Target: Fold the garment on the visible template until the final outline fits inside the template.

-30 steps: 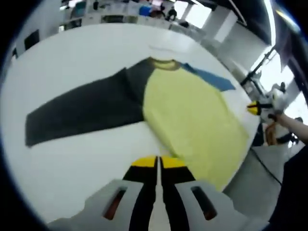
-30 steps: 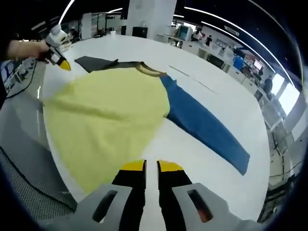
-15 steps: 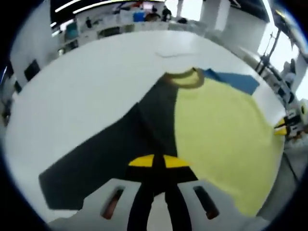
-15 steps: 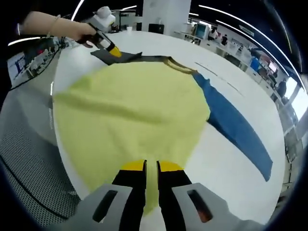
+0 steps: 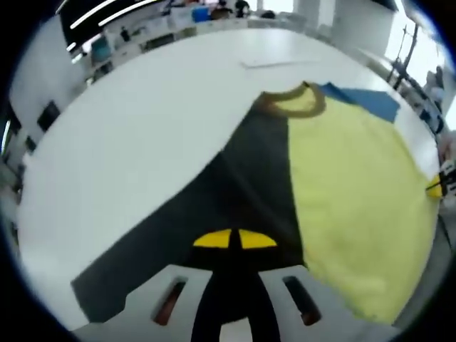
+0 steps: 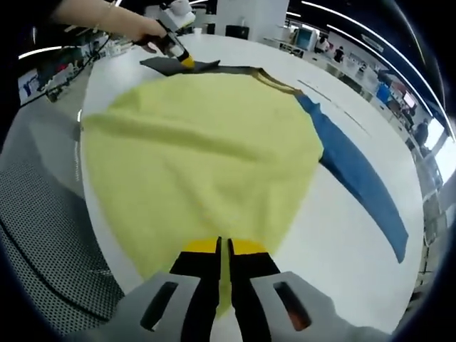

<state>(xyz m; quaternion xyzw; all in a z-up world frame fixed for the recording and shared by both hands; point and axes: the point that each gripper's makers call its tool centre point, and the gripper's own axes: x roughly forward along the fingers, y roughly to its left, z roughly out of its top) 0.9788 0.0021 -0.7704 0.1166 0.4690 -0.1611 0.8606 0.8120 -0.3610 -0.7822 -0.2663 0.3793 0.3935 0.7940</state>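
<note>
1. Left gripper view: the left tongs (image 5: 234, 239) stand closed over the dark sleeve (image 5: 214, 214) of the garment (image 5: 349, 185); whether they pinch cloth I cannot tell. The garment lies flat on the white table (image 5: 128, 128).
2. Right gripper view: the right tongs (image 6: 222, 246) are almost closed on the yellow hem (image 6: 235, 235); the blue sleeve (image 6: 356, 171) lies spread out.

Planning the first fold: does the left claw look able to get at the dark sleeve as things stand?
Probably yes. The left claw is directly over the dark sleeve, which lies flat and uncovered on the white table.
</note>
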